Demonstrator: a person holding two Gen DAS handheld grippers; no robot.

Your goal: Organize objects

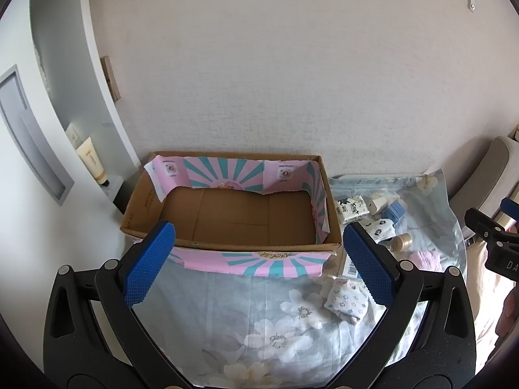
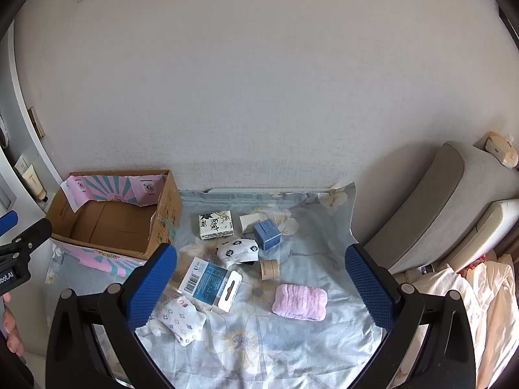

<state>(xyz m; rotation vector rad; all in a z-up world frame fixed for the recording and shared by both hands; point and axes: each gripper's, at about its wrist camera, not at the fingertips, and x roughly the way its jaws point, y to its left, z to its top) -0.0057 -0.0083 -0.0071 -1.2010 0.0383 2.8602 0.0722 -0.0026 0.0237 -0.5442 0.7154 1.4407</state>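
An open, empty cardboard box (image 1: 233, 217) with pink and teal flaps sits on a floral cloth; it also shows in the right wrist view (image 2: 113, 223). Right of it lie loose items: a tissue pack (image 2: 215, 224), a blue box (image 2: 267, 235), a white tube (image 2: 249, 222), black-flowered socks (image 2: 236, 250), a tan jar (image 2: 269, 269), a barcoded card package (image 2: 210, 282), a pink towel (image 2: 300, 301), patterned socks (image 2: 181, 321). My left gripper (image 1: 259, 262) is open before the box. My right gripper (image 2: 261, 287) is open above the items.
A white wall stands behind the floral cloth (image 2: 259, 350). A shelf with a cream tube (image 1: 92, 162) is at the left. A grey cushion (image 2: 431, 204) and cream bedding (image 2: 486, 308) lie at the right.
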